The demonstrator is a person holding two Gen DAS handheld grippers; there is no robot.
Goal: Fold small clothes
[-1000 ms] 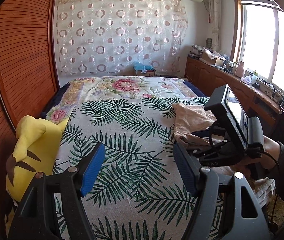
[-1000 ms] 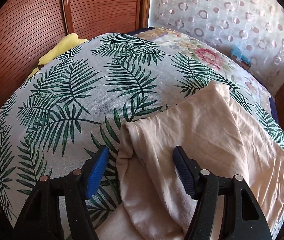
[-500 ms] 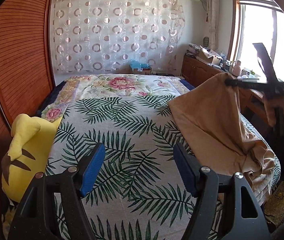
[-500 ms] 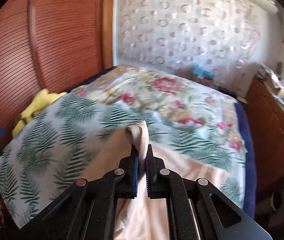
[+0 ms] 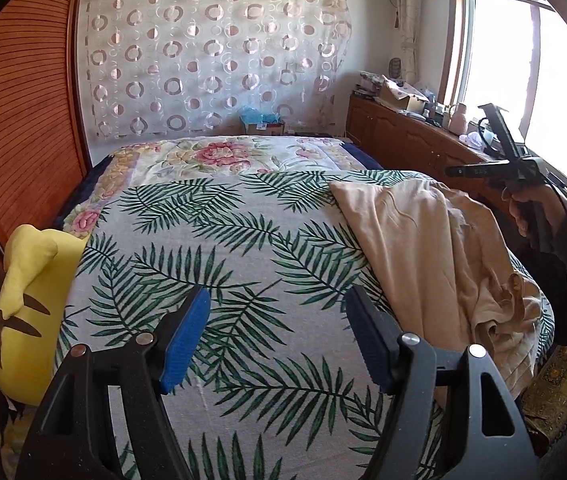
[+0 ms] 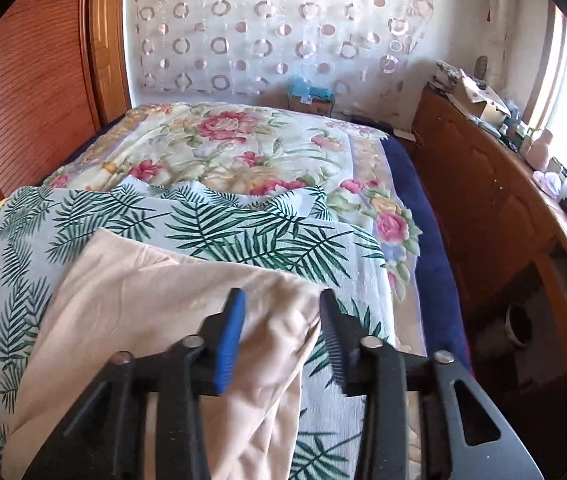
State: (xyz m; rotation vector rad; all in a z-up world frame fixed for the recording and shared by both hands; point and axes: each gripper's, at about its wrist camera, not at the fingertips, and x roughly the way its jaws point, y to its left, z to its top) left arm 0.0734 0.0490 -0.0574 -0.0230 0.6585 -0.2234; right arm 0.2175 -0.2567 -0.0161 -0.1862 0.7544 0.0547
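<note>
A beige garment (image 5: 431,240) lies spread on the right side of the palm-leaf bedsheet (image 5: 211,248), bunched near the bed's right edge. My left gripper (image 5: 277,338) hovers open over bare sheet to the left of the garment, nothing between its blue pads. My right gripper (image 6: 281,332) is above the garment (image 6: 155,304); its jaws are opening and a fold of the cloth lies below the gap, the pads not pressing on it. In the left wrist view the right gripper's body (image 5: 499,168) is held by a hand (image 5: 531,208) at the far right.
A yellow plush toy (image 5: 27,304) lies at the bed's left edge against the wooden wardrobe (image 5: 15,120). A floral quilt (image 6: 243,148) covers the bed's far half. A cluttered wooden sideboard (image 6: 495,200) runs under the window on the right.
The right gripper lifted a pinched fold of the beige garment, carried it toward the far right, then opened its jaws; the cloth has dropped flat on the bed. The left gripper drifted slightly, still open.
</note>
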